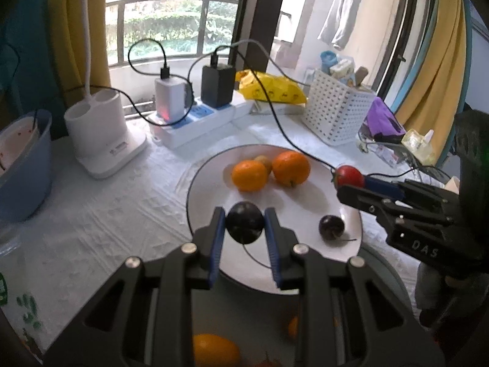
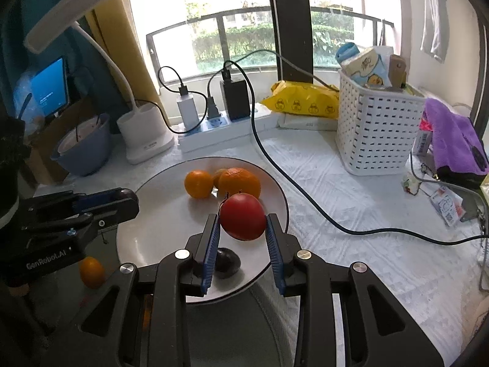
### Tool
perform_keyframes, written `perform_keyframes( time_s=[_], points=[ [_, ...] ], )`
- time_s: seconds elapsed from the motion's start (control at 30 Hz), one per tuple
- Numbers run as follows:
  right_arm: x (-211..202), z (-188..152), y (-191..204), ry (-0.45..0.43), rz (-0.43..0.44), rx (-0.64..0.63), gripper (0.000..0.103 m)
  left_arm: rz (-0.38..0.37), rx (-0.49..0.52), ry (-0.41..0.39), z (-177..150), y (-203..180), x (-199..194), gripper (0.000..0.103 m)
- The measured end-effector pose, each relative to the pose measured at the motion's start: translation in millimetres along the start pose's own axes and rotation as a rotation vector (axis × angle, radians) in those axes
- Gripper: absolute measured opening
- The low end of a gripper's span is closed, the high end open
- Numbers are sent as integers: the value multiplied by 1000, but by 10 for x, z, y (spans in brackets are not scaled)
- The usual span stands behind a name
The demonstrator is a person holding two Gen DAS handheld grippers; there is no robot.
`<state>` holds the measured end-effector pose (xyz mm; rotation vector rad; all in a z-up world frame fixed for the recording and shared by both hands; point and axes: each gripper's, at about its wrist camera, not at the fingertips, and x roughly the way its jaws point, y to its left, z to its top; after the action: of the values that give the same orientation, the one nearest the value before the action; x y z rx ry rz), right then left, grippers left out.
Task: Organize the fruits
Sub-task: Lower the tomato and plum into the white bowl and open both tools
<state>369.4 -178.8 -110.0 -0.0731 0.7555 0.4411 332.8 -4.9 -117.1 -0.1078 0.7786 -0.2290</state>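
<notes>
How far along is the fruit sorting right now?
Done: two oranges and one dark plum lie on the white plate. In hand: the left gripper carries a second dark plum and the right gripper a red tomato, both over the plate. Left: another orange sits off the plate, nearer the cameras.

dark plum (image 1: 244,227) held | red tomato (image 2: 243,216) held | oranges (image 1: 249,175) on plate (image 1: 207,180)

Oranges (image 2: 198,183) at plate (image 2: 146,232) rear; plum (image 2: 226,261) near front rim; basket (image 2: 376,134) right; lamp base (image 2: 146,140) behind-left.
</notes>
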Motion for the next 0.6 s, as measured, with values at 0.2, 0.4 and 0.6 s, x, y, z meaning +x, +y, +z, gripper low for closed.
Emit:
perform_keyframes(
  time_s=[0.2,0.4,0.6],
  points=[
    [108,-18,-12,24,5,2,33,1,-10,33,-15,21,128,27],
    [149,-23,8,36,7,2,33,3,-23,50,-19,46,166,28],
    [108,-9,28,32,-8,6,33,10,-23,29,-2,34,93,35]
  ],
)
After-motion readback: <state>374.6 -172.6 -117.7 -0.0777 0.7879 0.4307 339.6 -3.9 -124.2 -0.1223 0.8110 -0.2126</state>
